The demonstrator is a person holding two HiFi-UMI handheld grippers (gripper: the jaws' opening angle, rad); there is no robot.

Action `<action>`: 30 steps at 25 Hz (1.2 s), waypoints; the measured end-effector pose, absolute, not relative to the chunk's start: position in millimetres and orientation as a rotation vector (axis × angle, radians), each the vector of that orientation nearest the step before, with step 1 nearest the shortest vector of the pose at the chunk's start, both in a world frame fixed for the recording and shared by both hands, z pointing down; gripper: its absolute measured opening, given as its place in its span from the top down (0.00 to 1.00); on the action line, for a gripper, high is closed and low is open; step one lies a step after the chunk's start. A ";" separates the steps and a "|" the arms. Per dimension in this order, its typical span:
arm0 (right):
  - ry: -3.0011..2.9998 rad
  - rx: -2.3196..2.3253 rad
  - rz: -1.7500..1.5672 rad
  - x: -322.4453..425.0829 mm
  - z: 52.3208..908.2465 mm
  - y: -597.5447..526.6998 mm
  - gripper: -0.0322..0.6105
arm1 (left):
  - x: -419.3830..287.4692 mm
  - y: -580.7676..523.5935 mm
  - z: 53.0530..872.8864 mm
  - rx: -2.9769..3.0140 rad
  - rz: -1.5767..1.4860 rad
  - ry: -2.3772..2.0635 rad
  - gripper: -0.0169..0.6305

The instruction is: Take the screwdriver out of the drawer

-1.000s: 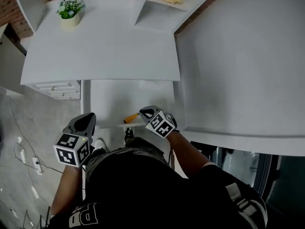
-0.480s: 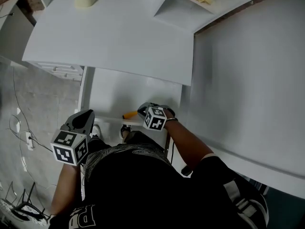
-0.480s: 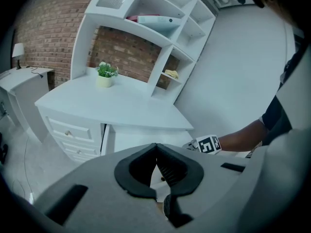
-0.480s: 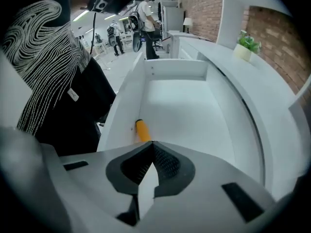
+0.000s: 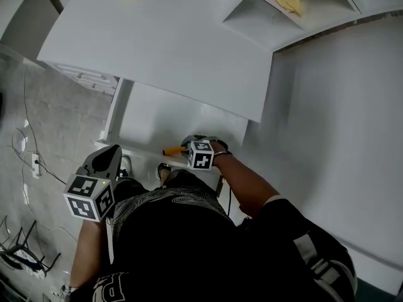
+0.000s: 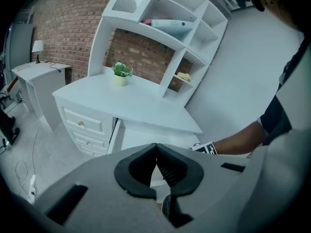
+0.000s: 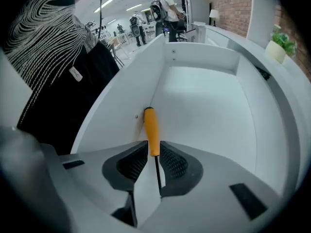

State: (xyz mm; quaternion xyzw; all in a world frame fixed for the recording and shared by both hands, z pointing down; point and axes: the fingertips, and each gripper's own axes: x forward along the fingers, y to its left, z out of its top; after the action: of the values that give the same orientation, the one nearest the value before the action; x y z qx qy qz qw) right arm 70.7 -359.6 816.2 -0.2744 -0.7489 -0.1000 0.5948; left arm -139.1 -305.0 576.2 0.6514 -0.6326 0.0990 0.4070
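One screwdriver (image 7: 151,127), shaft partly hidden between right gripper (image 7: 153,145) closed fingers (image 7: 177,165)

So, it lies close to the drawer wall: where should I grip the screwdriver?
Take the screwdriver by its orange handle's shaft end, coming along its length from the tip side, as the right gripper does; lying flat, it leaves both sides open to the fingers.
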 end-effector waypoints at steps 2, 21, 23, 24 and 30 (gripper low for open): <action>-1.717 -0.672 -0.260 70.3 822.1 -356.8 0.84 | -142.4 -300.3 576.2 1.618 0.242 -1.617 0.95; -1.660 -0.698 -0.310 63.3 846.7 -355.6 0.81 | -153.5 -278.8 581.1 1.558 0.209 -1.656 0.95; -1.663 -0.693 -0.306 63.6 847.0 -354.7 0.81 | -153.1 -277.1 580.3 1.560 0.203 -1.653 0.95; -1.661 -0.695 -0.310 63.6 847.1 -354.1 0.81 | -153.3 -276.5 579.4 1.563 0.201 -1.652 0.95; -1.606 -0.722 -0.348 64.9 848.4 -352.9 0.82 | -159.2 -269.9 572.8 1.571 0.200 -1.658 0.95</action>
State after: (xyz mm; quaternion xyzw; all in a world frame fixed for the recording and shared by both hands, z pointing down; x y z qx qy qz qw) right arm 64.9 -352.9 848.4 -0.3144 -0.6995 -0.1516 0.6236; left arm -159.2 -269.9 572.8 0.6244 -0.6591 0.0797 0.4115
